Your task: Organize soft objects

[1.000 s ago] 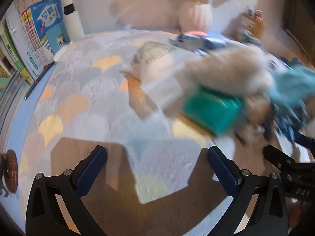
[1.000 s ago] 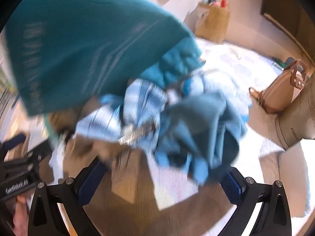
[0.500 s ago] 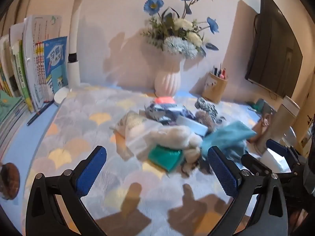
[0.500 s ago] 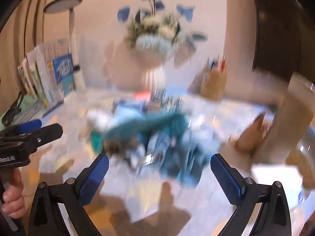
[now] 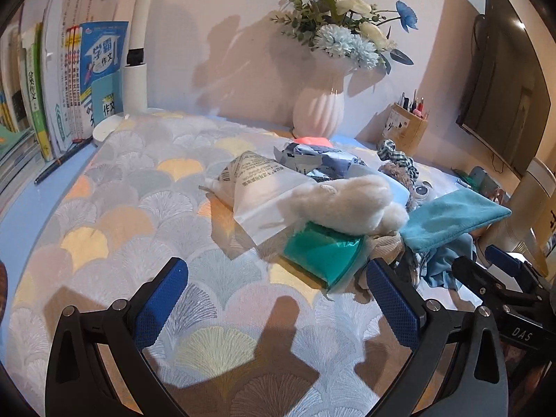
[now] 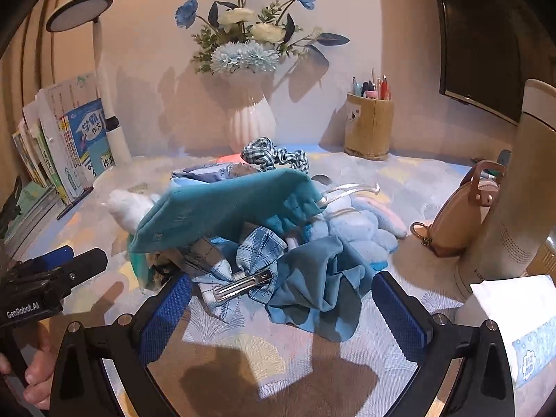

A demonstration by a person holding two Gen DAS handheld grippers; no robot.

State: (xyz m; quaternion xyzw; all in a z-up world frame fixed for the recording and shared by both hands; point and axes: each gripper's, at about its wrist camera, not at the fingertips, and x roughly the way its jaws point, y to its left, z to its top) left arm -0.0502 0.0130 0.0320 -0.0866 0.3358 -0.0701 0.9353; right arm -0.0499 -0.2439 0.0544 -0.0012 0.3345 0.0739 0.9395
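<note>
On the fan-patterned tablecloth (image 5: 146, 208), a heap of soft items, with a teal drawstring pouch (image 6: 222, 208) draped over a plaid hair bow (image 6: 243, 260) and white plush toy (image 5: 347, 205), lies just ahead of the left gripper (image 5: 278, 299) and right gripper (image 6: 281, 312), both spread wide and empty.

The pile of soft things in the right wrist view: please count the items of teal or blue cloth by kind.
Teal drawstring pouch: 1
Blue plaid bow with a metal clip: 1
Crumpled blue cloth: 1
Blue checked scrunchie: 1
Light blue plush toy: 1
Total: 5
</note>
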